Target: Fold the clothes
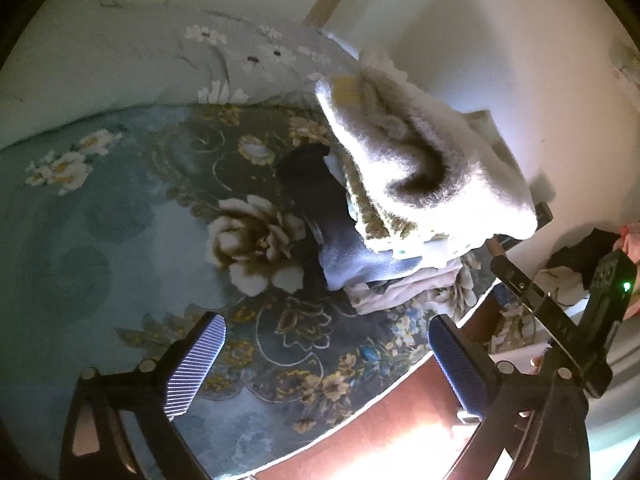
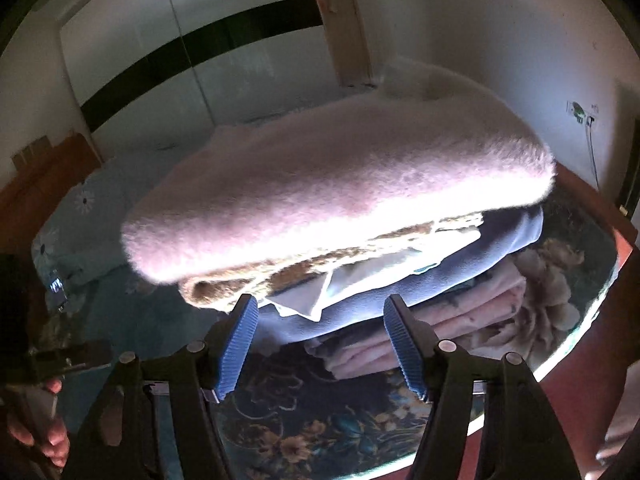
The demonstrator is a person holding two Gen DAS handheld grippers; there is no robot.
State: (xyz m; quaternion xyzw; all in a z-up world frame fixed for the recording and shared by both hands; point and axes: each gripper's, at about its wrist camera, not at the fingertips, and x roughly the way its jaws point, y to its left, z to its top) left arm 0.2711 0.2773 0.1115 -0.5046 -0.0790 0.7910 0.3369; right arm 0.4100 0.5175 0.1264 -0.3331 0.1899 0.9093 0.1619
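A stack of folded clothes stands on the floral bedspread (image 1: 120, 208). A fluffy pale pink-white garment (image 1: 420, 152) lies on top, also in the right wrist view (image 2: 320, 192). Under it lie a brown knit piece (image 2: 248, 280), a blue fleece (image 2: 400, 264) and pale pink folded cloth (image 2: 440, 324). My left gripper (image 1: 324, 344) is open and empty over the bedspread, short of the stack. My right gripper (image 2: 320, 320) is open and empty, its fingertips (image 2: 240, 332) close in front of the stack's lower layers. The right gripper also shows at the right of the left wrist view (image 1: 560, 312).
A floral pillow (image 1: 248, 64) lies behind the stack. The wooden bed edge (image 1: 392, 432) and a white wall (image 1: 500, 60) are to the right. A wardrobe with a dark band (image 2: 200, 52) stands behind. Loose dark and pink clothes (image 1: 592, 248) lie at far right.
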